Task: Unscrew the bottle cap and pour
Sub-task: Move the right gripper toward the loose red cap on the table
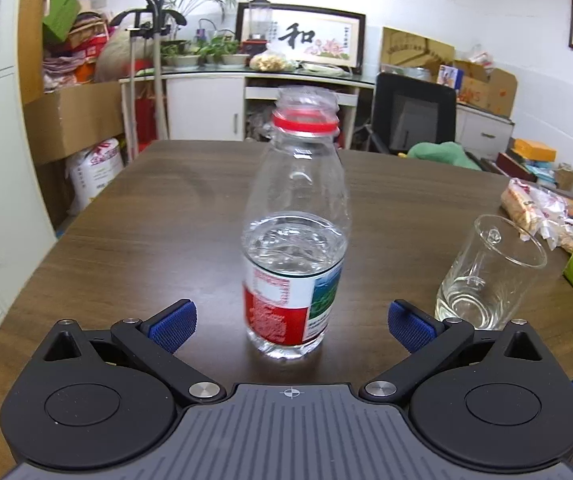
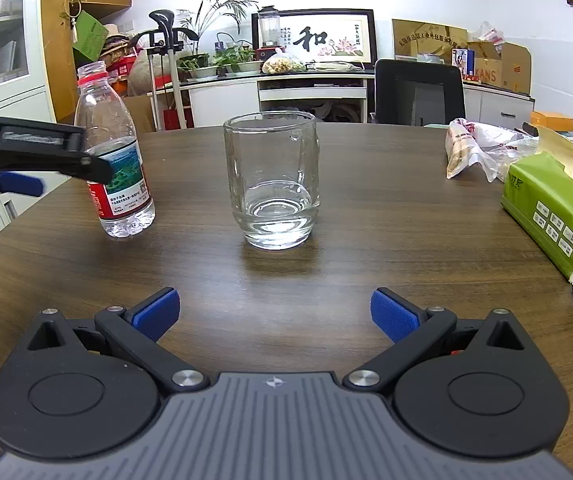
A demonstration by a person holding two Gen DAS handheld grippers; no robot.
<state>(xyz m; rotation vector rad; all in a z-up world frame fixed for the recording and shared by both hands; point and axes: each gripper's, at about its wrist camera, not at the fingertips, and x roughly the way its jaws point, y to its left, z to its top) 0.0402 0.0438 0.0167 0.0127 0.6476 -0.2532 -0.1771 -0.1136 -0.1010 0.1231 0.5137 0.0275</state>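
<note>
A clear plastic water bottle [image 1: 294, 240] with a red and white label stands upright on the brown table, about half full. Its cap is off; only the red neck ring shows. My left gripper [image 1: 291, 326] is open just in front of the bottle, not touching it. The bottle [image 2: 116, 160] and the left gripper [image 2: 26, 160] also show at the left of the right wrist view. A clear drinking glass [image 2: 272, 184] with a little water stands upright mid-table, right of the bottle; it also shows in the left wrist view [image 1: 486, 272]. My right gripper [image 2: 274, 314] is open and empty in front of the glass.
A green tissue pack [image 2: 554, 208] and plastic snack bags [image 2: 482, 148] lie on the table's right side. A black chair [image 2: 418, 92] stands behind the table. Cabinets, plants and boxes line the back wall.
</note>
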